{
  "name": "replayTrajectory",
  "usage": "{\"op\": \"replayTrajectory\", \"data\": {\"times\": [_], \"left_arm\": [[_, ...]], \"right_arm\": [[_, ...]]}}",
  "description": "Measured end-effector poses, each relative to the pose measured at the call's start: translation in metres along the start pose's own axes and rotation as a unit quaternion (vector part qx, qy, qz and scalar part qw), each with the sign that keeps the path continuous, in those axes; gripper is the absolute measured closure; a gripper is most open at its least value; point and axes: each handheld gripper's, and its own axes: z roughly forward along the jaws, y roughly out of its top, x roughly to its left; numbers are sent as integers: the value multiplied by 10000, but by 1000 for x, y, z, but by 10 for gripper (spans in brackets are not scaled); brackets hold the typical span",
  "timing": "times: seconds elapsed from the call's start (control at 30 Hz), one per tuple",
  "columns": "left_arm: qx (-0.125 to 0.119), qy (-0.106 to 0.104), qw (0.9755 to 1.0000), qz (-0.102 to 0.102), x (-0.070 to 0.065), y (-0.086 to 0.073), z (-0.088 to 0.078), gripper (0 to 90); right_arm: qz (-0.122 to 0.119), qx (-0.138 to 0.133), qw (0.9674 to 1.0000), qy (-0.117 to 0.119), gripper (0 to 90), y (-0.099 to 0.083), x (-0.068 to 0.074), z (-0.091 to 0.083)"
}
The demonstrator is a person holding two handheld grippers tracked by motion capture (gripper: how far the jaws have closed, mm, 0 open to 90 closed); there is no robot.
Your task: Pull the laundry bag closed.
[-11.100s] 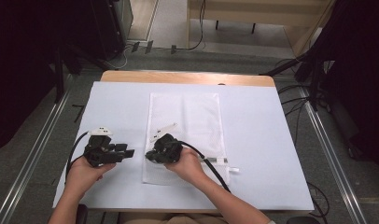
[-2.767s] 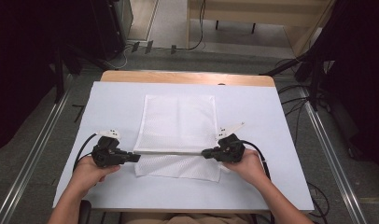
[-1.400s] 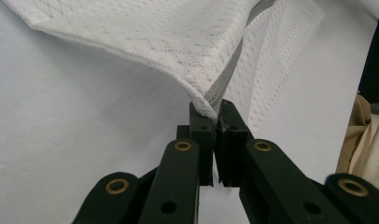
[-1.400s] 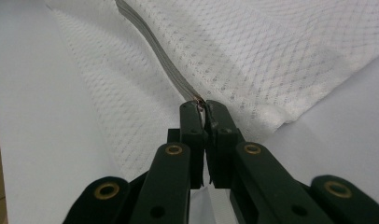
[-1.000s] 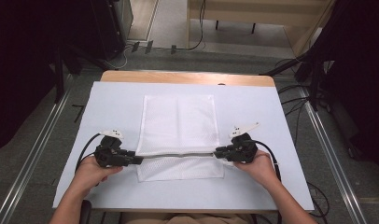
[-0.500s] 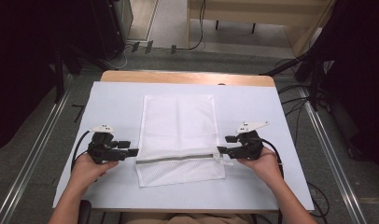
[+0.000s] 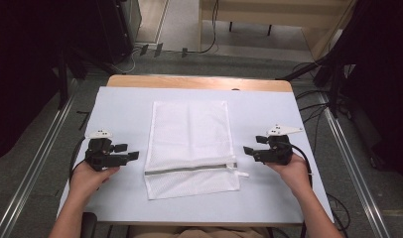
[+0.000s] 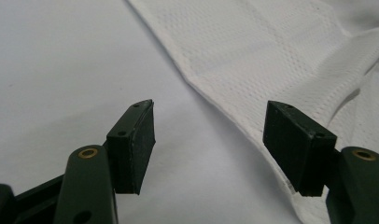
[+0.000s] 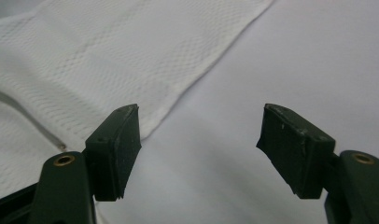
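item: white mesh bag [image 7: 189, 148], lying flat at the middle of the desk [image 7: 269, 106] on a white sheet. long axis runs from the near edge to the far edge; the zipper [image 7: 189, 168] crosses it from side to side near the near end, its pull tab pointing toward the right hand's side. the near end spreads slightly wider than the far end.

left gripper [image 7: 127, 152]: on the sheet just left of the bag, level with the zipper; jaws have just been opening, now wide, nothing between them, bag edge close ahead.

right gripper [image 7: 250, 147]: just right of the bag, apart from it; jaws likewise just opening, wide, holding nothing.
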Motion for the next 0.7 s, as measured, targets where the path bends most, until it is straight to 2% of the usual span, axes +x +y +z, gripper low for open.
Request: {"op": "replayTrajectory", "data": {"times": [0.07,0.17,0.2,0.27,0.4,0.5,0.7], "left_arm": [[-12,91,10000,-31,2,-1,0,338],[15,199,9998,-76,4,-1,1,337],[3,240,9996,-121,4,-1,1,337],[3,255,9996,-149,4,-1,1,335],[0,287,9995,-163,5,-1,1,321],[-5,311,9993,-201,5,-1,1,313],[-7,373,9992,-152,5,-2,3,290]], "right_arm": [[90,-44,9998,-164,290,-1,-6,-2],[215,70,9994,-259,269,-5,-13,-2],[213,124,9993,-272,240,-6,-15,-1],[187,216,9995,-127,206,-8,-18,0],[284,222,9989,-313,217,-8,-20,0],[356,215,9986,-336,217,-9,-22,-1],[417,315,9981,-335,217,-11,-25,1]]}}
